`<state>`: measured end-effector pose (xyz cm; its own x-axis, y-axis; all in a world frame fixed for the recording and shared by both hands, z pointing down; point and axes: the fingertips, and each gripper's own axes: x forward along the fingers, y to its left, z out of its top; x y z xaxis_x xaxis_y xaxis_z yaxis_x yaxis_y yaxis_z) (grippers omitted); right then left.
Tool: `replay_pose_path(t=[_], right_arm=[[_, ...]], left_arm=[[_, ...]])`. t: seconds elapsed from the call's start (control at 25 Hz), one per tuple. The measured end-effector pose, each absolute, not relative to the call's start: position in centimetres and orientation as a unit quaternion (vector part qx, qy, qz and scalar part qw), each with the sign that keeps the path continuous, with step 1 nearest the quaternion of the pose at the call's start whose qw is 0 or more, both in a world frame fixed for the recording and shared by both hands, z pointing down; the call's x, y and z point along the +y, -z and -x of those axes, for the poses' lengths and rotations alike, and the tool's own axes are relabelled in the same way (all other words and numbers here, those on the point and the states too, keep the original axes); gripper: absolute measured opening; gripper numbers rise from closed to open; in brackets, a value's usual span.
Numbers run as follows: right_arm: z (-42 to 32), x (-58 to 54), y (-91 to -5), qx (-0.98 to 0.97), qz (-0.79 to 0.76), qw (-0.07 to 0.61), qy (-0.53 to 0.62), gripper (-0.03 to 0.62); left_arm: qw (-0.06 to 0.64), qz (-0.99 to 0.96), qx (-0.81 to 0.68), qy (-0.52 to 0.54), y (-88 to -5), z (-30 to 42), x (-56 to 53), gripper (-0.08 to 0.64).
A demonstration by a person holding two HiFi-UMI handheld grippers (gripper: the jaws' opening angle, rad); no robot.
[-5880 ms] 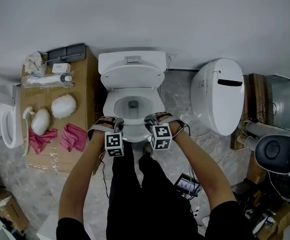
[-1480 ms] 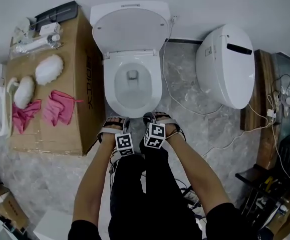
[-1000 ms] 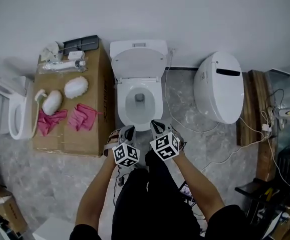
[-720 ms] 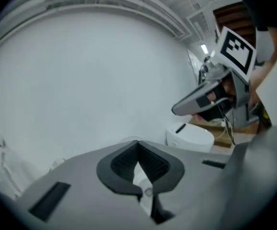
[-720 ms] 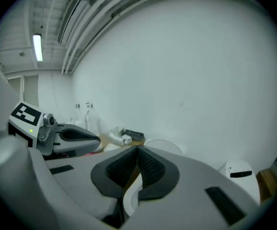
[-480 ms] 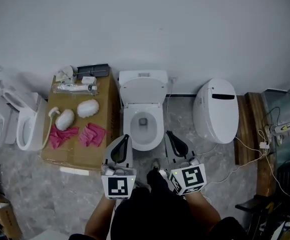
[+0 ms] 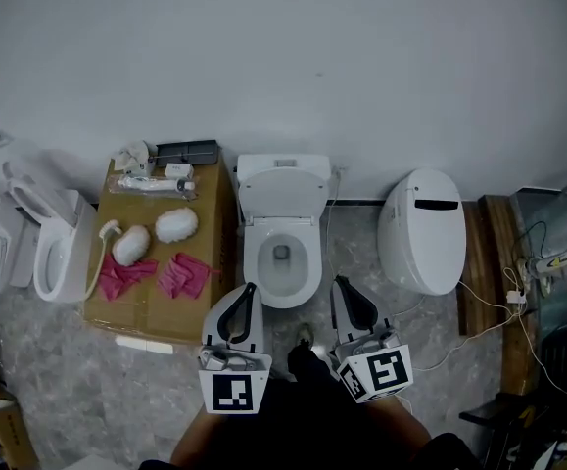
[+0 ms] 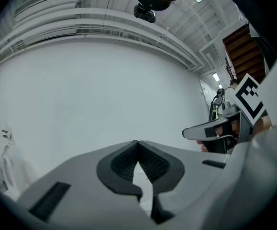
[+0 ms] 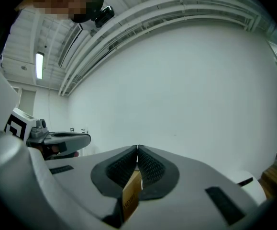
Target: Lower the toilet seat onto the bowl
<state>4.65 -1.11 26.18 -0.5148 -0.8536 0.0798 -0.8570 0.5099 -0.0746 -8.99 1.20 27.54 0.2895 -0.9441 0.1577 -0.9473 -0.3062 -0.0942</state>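
Overhead, the toilet seat (image 7: 252, 262) appears to lie flat on the bowl (image 7: 283, 274), lid (image 7: 283, 192) up. A cardboard box (image 7: 165, 313) bearing pink cloths (image 7: 185, 274) stands just left of the bowl, with bare floor (image 7: 356, 248) to its right, and the left tongs (image 7: 247, 289) and right tongs (image 7: 339, 284) hang near its front rim. In the left gripper view the left tongs are pressed together, empty, facing a white wall (image 8: 105, 90); the right gripper view shows the right tongs likewise closed on nothing.
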Motion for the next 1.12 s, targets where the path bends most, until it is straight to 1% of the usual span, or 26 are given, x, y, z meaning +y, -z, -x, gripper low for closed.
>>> replay_pose_path(t=[1.12], right_arm=[[-2.4,-1.4,-24.9,-0.880,-0.473,0.012,-0.040,0.026]], left_arm=[[0.016,-0.799,-0.595,-0.082,-27.1,9.9,1.7,0.009]])
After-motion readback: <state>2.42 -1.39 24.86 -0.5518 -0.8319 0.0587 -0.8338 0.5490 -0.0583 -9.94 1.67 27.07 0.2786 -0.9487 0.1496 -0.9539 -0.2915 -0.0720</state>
